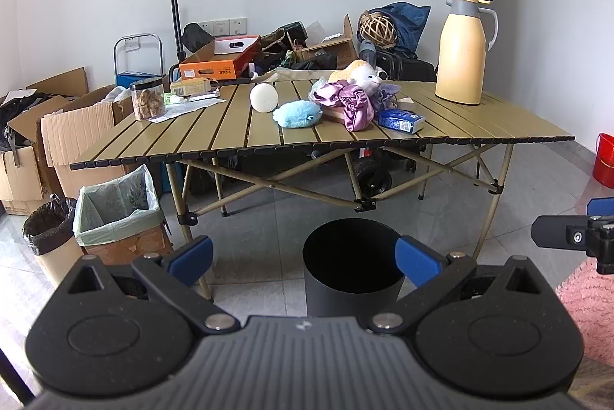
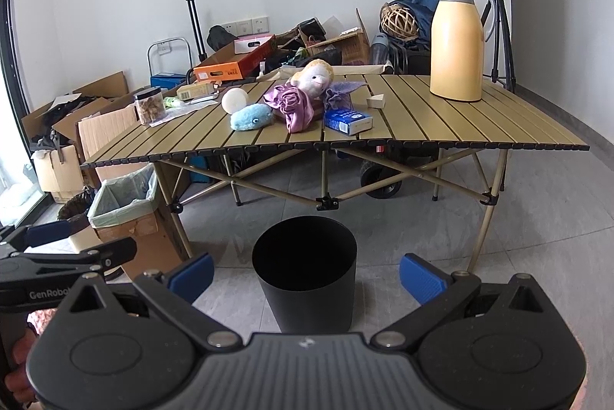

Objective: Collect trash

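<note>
A black round bin stands on the floor in front of the folding table; it also shows in the right wrist view. On the table lie a white ball, a blue plush, purple cloth, a blue tissue pack, a white wrapper and papers, and a small beige block. My left gripper is open and empty above the bin's near side. My right gripper is open and empty over the bin.
A yellow thermos jug stands at the table's right. A jar of snacks stands at its left. A lined cardboard box bin and a black-bagged bin stand left. Boxes and clutter sit behind. A red bucket is at right.
</note>
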A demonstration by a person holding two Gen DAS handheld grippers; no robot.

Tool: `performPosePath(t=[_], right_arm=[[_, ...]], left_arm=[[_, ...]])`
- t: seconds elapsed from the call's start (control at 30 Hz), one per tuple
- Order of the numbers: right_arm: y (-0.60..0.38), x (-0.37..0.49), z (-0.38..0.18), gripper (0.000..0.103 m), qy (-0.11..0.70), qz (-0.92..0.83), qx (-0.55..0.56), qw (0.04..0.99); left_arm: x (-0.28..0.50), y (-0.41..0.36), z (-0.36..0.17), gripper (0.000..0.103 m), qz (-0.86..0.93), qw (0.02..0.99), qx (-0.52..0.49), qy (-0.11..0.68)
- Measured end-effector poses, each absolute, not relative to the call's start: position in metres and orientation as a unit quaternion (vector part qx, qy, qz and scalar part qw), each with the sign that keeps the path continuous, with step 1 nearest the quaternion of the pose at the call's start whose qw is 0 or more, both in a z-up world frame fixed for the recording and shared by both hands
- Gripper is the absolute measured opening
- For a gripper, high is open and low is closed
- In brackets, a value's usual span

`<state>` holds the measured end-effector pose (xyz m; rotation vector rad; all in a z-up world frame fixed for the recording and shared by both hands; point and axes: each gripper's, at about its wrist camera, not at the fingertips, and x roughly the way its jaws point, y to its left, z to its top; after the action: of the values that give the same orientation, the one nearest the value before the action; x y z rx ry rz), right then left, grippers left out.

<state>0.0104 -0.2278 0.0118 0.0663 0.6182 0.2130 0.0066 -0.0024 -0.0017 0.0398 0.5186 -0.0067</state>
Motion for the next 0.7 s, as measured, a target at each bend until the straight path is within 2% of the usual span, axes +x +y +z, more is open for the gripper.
performPosePath(t=[0.7], right_arm=[[-0.229,0.000,0.018,0.103,0.289,0.103,0.029,0.952]], left_arm=[[-0.003,-0.006,0.003,0.103,-0.007,0.970,0.021,0.244]])
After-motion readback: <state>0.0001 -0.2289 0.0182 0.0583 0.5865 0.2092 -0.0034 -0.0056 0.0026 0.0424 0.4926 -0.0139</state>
